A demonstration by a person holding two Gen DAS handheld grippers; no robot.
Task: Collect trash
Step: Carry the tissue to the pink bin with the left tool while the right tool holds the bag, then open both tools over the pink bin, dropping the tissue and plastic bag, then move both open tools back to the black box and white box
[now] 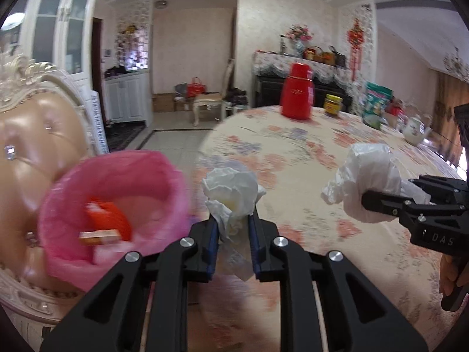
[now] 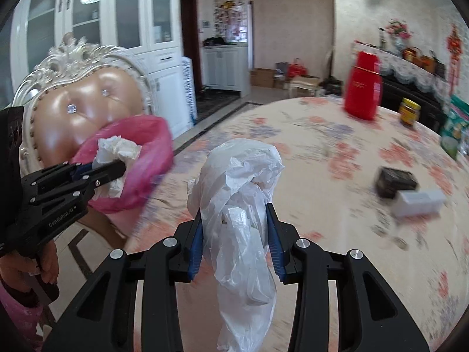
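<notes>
My left gripper (image 1: pixel 233 220) is shut on a crumpled white tissue (image 1: pixel 231 189), held in the air just right of a bin lined with a pink bag (image 1: pixel 123 173). The bin holds red and orange packaging (image 1: pixel 107 226). In the right wrist view the same tissue (image 2: pixel 117 148) hangs at the pink bin's (image 2: pixel 146 135) rim, with the left gripper (image 2: pixel 117 173) shut on it. My right gripper (image 2: pixel 234 214) is shut on a crumpled clear plastic bag (image 2: pixel 237 182) above the flowered tablecloth (image 2: pixel 337 152). The left wrist view shows that bag (image 1: pixel 366 176) and the right gripper (image 1: pixel 390 196) at right.
An ornate tan chair (image 2: pixel 88 108) stands behind the bin. On the table are a red thermos (image 2: pixel 363 85), a yellow-lidded jar (image 2: pixel 410 111), a dark box (image 2: pixel 395 182), a white box (image 2: pixel 419 202), a teapot (image 1: pixel 413 129) and green packets (image 1: pixel 376 99). A hand (image 2: pixel 32 267) grips the left tool's handle.
</notes>
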